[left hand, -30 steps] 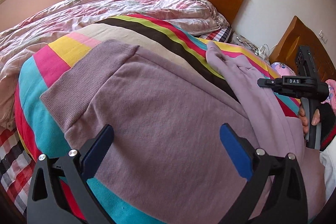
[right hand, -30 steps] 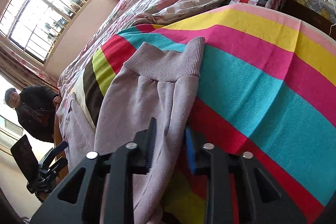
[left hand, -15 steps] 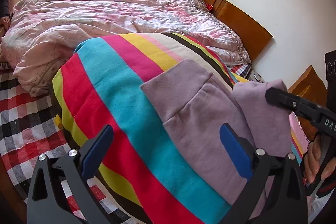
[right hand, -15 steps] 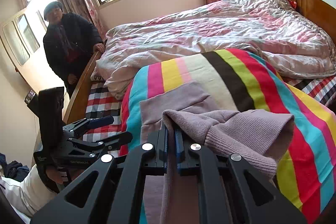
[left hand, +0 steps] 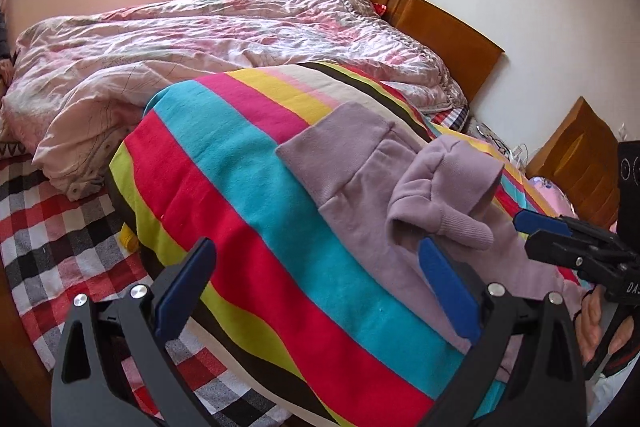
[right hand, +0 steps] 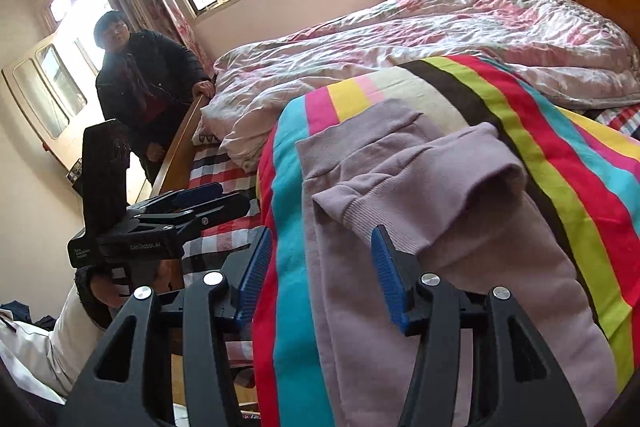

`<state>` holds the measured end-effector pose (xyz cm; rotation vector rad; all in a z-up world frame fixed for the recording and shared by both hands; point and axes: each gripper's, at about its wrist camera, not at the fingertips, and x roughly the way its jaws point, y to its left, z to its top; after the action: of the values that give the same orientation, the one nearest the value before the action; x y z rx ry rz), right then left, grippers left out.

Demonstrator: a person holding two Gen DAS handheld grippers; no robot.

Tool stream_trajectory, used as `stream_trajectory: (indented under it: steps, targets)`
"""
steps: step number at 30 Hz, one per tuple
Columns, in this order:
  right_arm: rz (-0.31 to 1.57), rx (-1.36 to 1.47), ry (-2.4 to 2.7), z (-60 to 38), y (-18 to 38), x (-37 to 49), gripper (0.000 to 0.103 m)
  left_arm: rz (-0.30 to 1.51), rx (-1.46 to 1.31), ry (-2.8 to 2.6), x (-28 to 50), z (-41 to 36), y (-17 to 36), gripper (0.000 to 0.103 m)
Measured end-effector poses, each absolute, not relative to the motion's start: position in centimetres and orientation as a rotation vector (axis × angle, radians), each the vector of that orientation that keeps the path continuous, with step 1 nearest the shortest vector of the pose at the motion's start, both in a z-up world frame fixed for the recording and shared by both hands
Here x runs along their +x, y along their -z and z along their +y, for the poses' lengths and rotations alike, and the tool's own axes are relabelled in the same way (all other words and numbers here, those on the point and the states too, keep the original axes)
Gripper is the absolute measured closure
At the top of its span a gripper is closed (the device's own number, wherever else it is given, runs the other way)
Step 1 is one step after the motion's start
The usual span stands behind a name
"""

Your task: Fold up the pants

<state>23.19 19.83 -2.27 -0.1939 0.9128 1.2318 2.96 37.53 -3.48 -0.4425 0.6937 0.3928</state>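
Observation:
Lilac knit pants (left hand: 372, 195) lie on a striped blanket (left hand: 248, 179), with the ribbed leg cuff (left hand: 444, 203) folded over toward the waistband (left hand: 332, 135). They also show in the right wrist view (right hand: 432, 211). My left gripper (left hand: 316, 283) is open and empty, low over the blanket, left of the pants. My right gripper (right hand: 320, 267) is open and empty just behind the folded cuff (right hand: 360, 207). The right gripper shows in the left wrist view (left hand: 560, 231), and the left gripper in the right wrist view (right hand: 188, 203).
A crumpled pink floral quilt (left hand: 200, 39) lies beyond the blanket. A checked sheet (left hand: 52, 219) covers the bed at left. A wooden headboard (left hand: 436, 23) stands at the back. A person in a dark coat (right hand: 144, 83) stands at the foot of the bed.
My right gripper carried the leg cuff over the pants, then opened and let it go. My left gripper swung away to the left of the pants.

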Motion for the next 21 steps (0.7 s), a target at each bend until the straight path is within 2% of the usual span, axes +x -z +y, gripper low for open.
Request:
stream_trajectory:
  steps: [7, 9, 11, 12, 13, 14, 16, 18, 21]
  targets:
    - [0.96, -0.006, -1.031, 9.9, 3.6, 26.0, 0.05, 0.796, 0.261, -0.339, 10.8, 28.4, 5.2, 0.002]
    - [0.973, 0.004, -1.007, 9.1, 4.4, 26.2, 0.05, 0.811, 0.389, -0.343, 12.4, 27.4, 6.5, 0.004]
    - [0.977, 0.011, -0.991, 8.9, 4.9, 26.3, 0.05, 0.804, 0.441, -0.322, 13.5, 27.1, 6.9, 0.01]
    - [0.979, 0.018, -0.989, 8.8, 5.2, 26.3, 0.05, 0.798, 0.423, -0.298, 13.9, 27.1, 6.7, 0.019]
    - [0.98, 0.022, -0.986, 8.7, 5.4, 26.3, 0.05, 0.801, 0.386, -0.264, 14.2, 27.4, 6.5, 0.034]
    - [0.979, 0.022, -0.983, 8.7, 5.5, 26.1, 0.05, 0.807, 0.341, -0.23, 14.5, 27.8, 6.2, 0.058]
    - [0.979, 0.016, -0.977, 8.3, 5.7, 25.8, 0.05, 0.831, 0.231, -0.184, 15.1, 29.0, 6.0, 0.084]
    - [0.975, -0.003, -0.959, 7.9, 5.8, 25.5, 0.05, 0.791, 0.006, -0.131, 14.7, 31.7, 5.2, 0.087]
    - [0.951, -0.078, -0.942, 7.6, 5.3, 24.3, 0.05, 0.676, -0.49, -0.078, 12.9, 38.9, 4.2, 0.087]
